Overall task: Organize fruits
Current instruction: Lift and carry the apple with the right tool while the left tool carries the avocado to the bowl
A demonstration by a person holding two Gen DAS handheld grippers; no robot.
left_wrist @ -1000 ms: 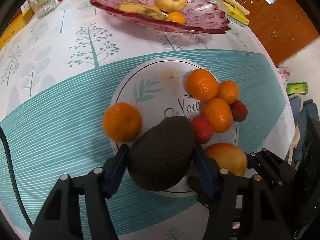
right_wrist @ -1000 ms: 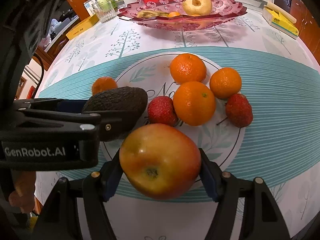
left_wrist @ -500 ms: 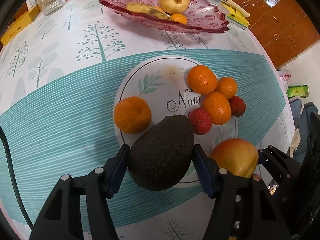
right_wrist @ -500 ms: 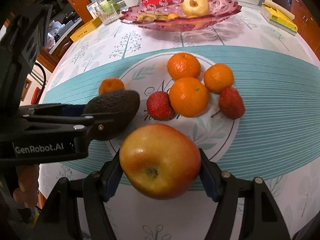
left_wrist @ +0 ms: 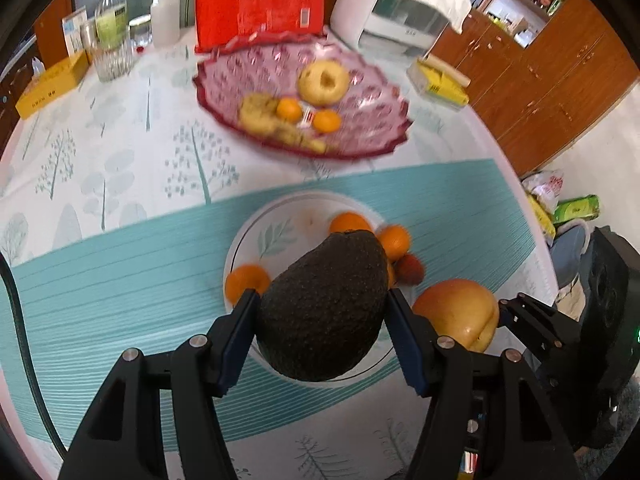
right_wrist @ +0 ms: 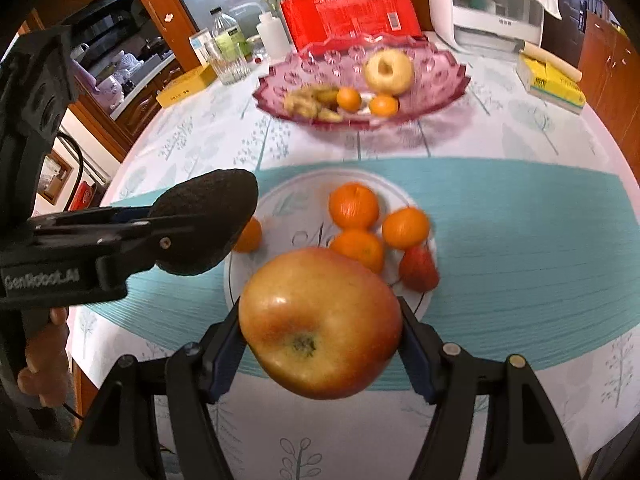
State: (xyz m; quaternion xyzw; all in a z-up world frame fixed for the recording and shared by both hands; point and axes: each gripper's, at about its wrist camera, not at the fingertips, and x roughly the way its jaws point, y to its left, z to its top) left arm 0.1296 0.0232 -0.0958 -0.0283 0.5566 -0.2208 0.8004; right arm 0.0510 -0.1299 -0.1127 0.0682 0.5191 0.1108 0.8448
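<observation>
My left gripper (left_wrist: 320, 308) is shut on a dark avocado (left_wrist: 324, 304) and holds it above the table's near side; it also shows in the right wrist view (right_wrist: 204, 220). My right gripper (right_wrist: 320, 324) is shut on a red-yellow apple (right_wrist: 320, 324), lifted beside the avocado; the apple also shows in the left wrist view (left_wrist: 460, 312). Below lie several oranges (right_wrist: 354, 206) and a strawberry (right_wrist: 418, 268) on the tablecloth's round white print (right_wrist: 296, 216). A pink glass fruit bowl (right_wrist: 436, 76) at the back holds a yellow apple (right_wrist: 388, 70), small oranges and a banana.
Behind the bowl stand a red package (right_wrist: 348, 12), a white appliance (right_wrist: 492, 8), a bottle and a glass (right_wrist: 226, 60). Yellow boxes lie at the left (right_wrist: 186, 84) and right (right_wrist: 550, 80). The table's edge falls off on both sides.
Both grippers have risen and tilted up with their fruits. The bowl and the back of the table have come more into view.
</observation>
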